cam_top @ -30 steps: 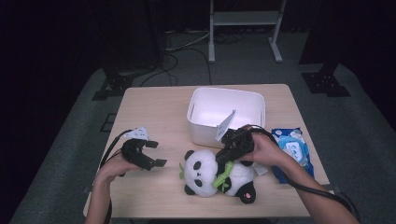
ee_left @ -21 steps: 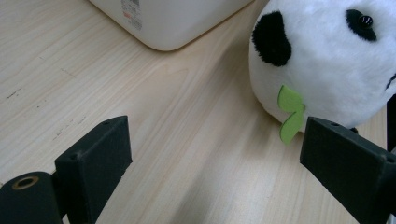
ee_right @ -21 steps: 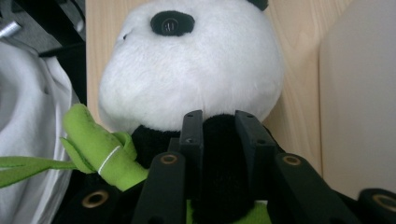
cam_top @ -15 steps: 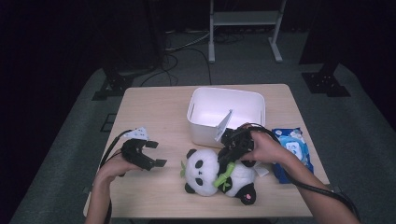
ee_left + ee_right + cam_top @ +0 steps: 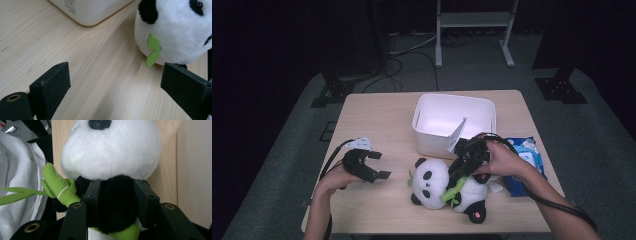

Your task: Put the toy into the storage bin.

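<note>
A black-and-white panda plush (image 5: 432,177) lies on the wooden table (image 5: 377,117), near its front edge, holding a green bamboo piece (image 5: 451,190). My right gripper (image 5: 460,171) reaches onto it from the right. In the right gripper view its jaws press into the black fur below the head of the panda plush (image 5: 110,150), so the right gripper (image 5: 117,192) is shut on it, with the bamboo (image 5: 58,186) beside the left jaw. My left gripper (image 5: 380,165) stands open just left of the plush. The left gripper view shows the left gripper (image 5: 117,87) with bare table between its jaws and the panda's head (image 5: 175,32) ahead.
A white plastic bin (image 5: 432,142) stands behind the panda with a white sheet (image 5: 458,134) leaning inside it; its corner (image 5: 95,10) is near the left gripper. A blue wipes pack (image 5: 524,165) lies at the right edge. A metal stand (image 5: 472,20) and cables sit on the floor beyond.
</note>
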